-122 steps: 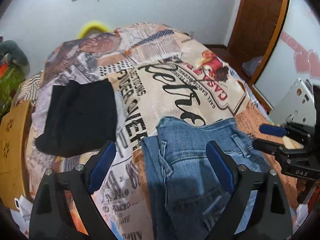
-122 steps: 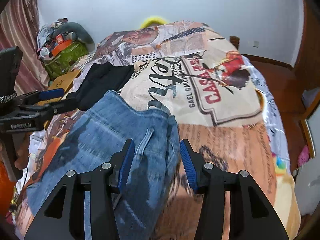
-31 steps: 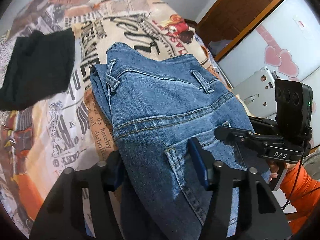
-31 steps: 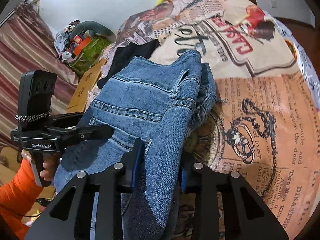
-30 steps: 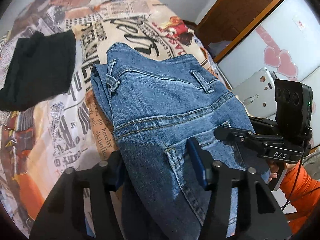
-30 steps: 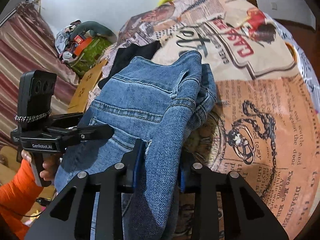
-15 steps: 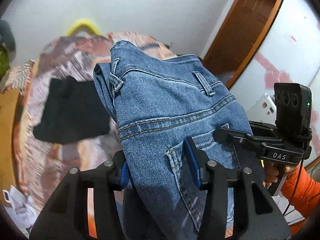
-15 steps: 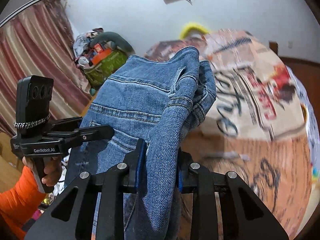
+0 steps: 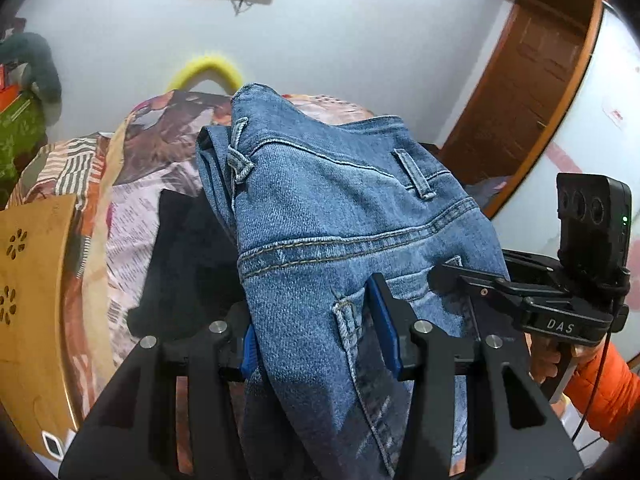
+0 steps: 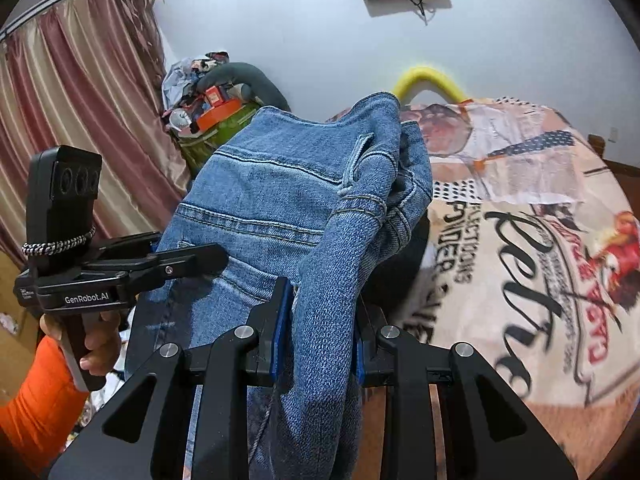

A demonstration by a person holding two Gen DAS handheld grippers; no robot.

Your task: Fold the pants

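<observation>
- The bed (image 10: 520, 240), under a printed cover, fills the room below a white wall; its near part is hidden behind denim.
- The jeans (image 9: 340, 240), folded in a thick bundle, hang in the air above the bed, waistband end farthest from the cameras.
- A black cloth (image 9: 184, 256) lies on the bed, partly hidden by the jeans.
- The left gripper (image 9: 316, 336) is about half open, its blue pads clamped on the bundle's left edge.
- The right gripper (image 10: 318, 328) is narrower, pinching the bunched right edge.
- Each hand (image 10: 92, 344) wears an orange sleeve; the jeans' lower part is cut off.
</observation>
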